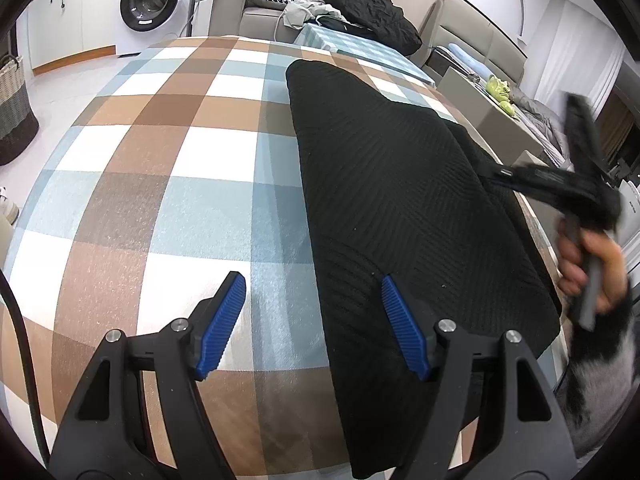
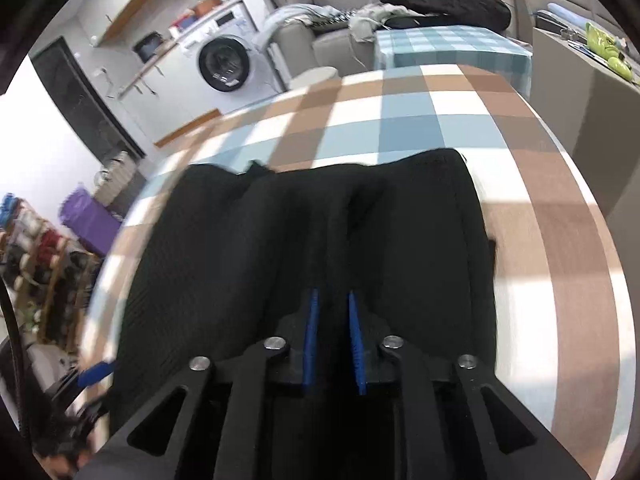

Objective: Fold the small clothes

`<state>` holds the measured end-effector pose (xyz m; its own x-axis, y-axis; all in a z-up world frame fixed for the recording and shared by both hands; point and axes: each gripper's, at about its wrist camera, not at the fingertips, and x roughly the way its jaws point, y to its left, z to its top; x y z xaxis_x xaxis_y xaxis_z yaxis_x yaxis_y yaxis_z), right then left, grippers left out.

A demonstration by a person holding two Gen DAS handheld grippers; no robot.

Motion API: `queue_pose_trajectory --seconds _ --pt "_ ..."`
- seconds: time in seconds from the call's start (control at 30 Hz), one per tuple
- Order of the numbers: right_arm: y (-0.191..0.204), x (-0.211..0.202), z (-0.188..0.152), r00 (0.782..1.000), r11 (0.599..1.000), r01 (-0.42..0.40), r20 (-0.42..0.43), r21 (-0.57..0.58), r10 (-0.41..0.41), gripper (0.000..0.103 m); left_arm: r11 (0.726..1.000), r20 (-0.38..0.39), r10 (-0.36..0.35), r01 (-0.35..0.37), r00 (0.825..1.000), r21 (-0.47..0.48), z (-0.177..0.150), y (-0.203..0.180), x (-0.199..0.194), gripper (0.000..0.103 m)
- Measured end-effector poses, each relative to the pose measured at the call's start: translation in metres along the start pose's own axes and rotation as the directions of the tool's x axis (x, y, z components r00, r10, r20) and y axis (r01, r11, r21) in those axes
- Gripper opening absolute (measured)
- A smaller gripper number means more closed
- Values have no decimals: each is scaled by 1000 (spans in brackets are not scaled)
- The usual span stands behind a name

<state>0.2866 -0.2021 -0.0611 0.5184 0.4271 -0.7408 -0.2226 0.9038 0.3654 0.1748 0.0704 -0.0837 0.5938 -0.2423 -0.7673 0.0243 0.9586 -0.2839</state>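
A black ribbed knit garment (image 1: 400, 200) lies on the checked tablecloth (image 1: 168, 168), right of centre in the left wrist view. My left gripper (image 1: 312, 284) is open and empty, its right blue pad (image 1: 404, 328) over the garment's near-left edge, its left pad over bare cloth. My right gripper (image 2: 333, 300) is nearly closed, its blue pads pinching a fold of the garment (image 2: 280, 232), which bunches into ridges ahead of it. The right gripper also shows in the left wrist view (image 1: 504, 172), held by a hand at the garment's right edge.
A washing machine (image 1: 150, 0) stands beyond the table. A sofa with a black jacket (image 1: 372, 12) and loose clothes sits behind. A woven basket (image 1: 14, 108) is on the floor at left. A smaller checked table (image 2: 448, 48) adjoins the far end.
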Motion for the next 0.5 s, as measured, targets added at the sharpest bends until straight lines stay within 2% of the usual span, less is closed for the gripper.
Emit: queue_pose_trajectory --seconds 0.07,0.1,0.23,0.3,0.33,0.37,0.4,0.5 --pt "6 -26 -21 997 997 -70 18 -6 71 35 1000 4 1 -1 1000 5 0 -2 0 68" --pt "9 -35 -30 995 995 -103 19 -10 103 38 1000 4 2 -2 1000 8 0 -2 0 68" --pt "29 -48 -64 969 970 -244 -24 6 244 40 1000 1 -4 4 1000 18 0 -7 2 68" --pt "41 -39 -77 966 967 -254 -55 -10 253 40 1000 2 -6 6 1000 24 -1 -10 1 68" --pt "46 -32 -81 973 975 -221 -74 -24 219 35 1000 3 -6 6 1000 27 -2 -11 0 68" --pt "48 -25 -83 979 982 -185 -91 -31 182 15 1000 5 -7 6 1000 30 -3 -12 -2 68" --pt "50 -22 -84 979 982 -186 -92 -35 182 10 999 8 -7 7 1000 33 -3 -13 -3 68" --pt "61 -53 -84 980 975 -196 20 -108 199 9 999 14 2 -3 1000 37 -5 -14 -8 68"
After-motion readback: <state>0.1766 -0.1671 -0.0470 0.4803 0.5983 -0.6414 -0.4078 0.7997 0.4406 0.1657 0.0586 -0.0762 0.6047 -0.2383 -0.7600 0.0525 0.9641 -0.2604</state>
